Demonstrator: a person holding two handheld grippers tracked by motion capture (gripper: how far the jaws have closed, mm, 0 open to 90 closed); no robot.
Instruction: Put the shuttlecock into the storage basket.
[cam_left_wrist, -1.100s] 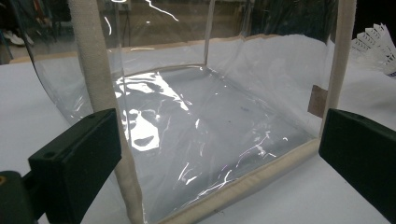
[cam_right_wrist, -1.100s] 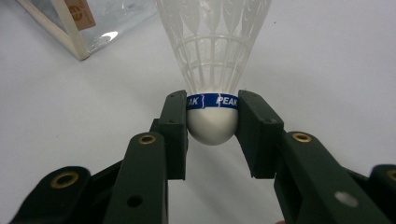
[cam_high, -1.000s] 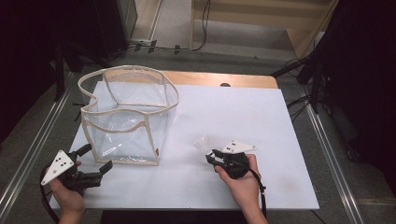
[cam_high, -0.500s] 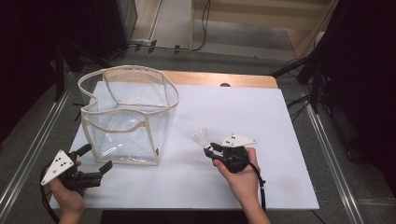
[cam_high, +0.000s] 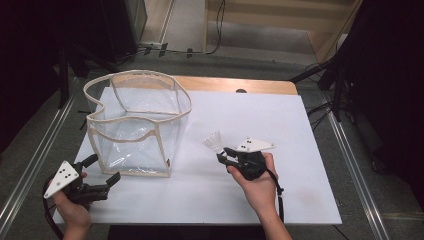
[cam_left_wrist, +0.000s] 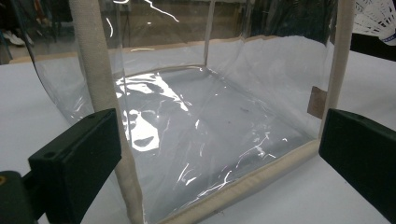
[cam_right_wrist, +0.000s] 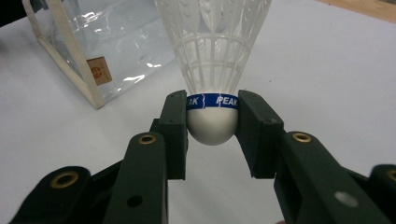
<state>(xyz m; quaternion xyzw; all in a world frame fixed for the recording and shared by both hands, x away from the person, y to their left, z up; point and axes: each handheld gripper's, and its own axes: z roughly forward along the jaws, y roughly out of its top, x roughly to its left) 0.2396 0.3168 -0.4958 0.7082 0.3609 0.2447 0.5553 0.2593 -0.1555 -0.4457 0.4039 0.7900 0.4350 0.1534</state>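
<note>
The counter is a white board, and the largest thing on it is a clear plastic bag with cream fabric trim, standing open at the counter's left half; every place below is given from this bag. Low on the bag's near right corner sits a small brown label, its print too small to read.

To the right of the bag, apart from it, the right tongs are clenched on a white shuttlecock. The right gripper view shows both jaws pressing the rounded cork base, the feather skirt pointing away from the hand. A blue band around the base reads "PEAK" in white letters. The shuttlecock is lifted off the counter, with nothing between it and the bag.

In front of the bag's near left corner, the left tongs are released, jaws spread wide. They point at the bag's front wall and touch nothing.
</note>
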